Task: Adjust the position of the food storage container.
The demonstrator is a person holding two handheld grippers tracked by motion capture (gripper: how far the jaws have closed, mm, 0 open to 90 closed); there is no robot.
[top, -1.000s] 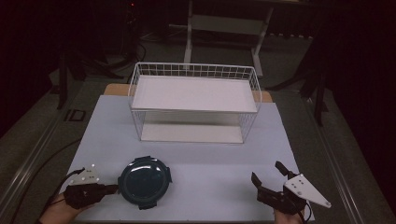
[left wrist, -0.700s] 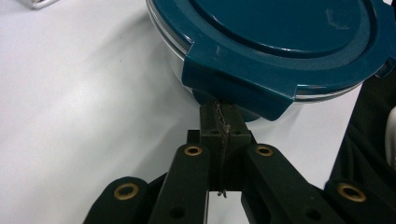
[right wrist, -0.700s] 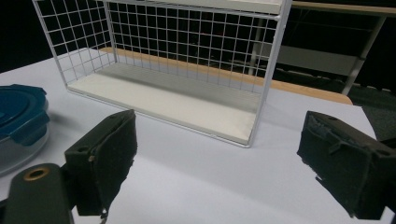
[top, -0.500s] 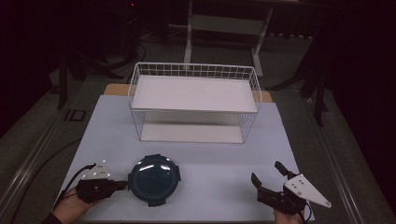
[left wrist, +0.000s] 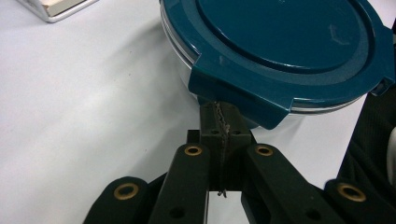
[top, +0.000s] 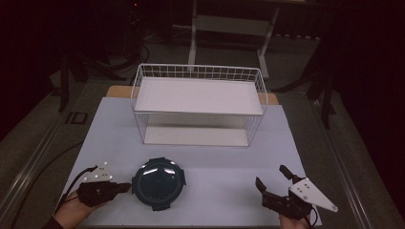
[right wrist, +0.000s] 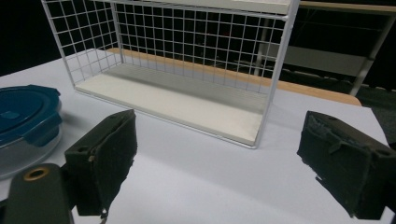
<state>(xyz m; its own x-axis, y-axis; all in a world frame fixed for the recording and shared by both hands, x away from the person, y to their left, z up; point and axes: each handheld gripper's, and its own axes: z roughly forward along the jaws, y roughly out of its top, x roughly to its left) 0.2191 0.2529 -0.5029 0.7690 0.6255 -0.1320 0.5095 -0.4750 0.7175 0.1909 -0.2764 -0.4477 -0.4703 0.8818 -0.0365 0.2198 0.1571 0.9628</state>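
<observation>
So the left tool (top: 125,187) sits low at the near left of the bench (top: 224,162), jaws pressed fully together with nothing pinched between them. In the left gripper view you can see the toothed pads meeting flush, tips tucked right under one of the lid's clip tabs on the container (left wrist: 280,51). Looks like it's touching or just about touching the tab, can't say for sure which.

The container itself is a round glass-looking bowl with a dark teal snap-on lid (top: 158,182), sitting flat on the bench near the front edge, left of centre, just to the right of the left tool. Lid is on.

The right tool (top: 272,182) is over at the near right corner, well apart from the container, jaws spread wide and holding nothing. In the right gripper view both pads (right wrist: 105,158) stand far apart with bare bench between them, and the container (right wrist: 25,126) peeks in at the left edge.

Behind all this, toward the far side of the bench, there's a white wire rack (top: 198,105) with a white top shelf and a lower shelf board.
</observation>
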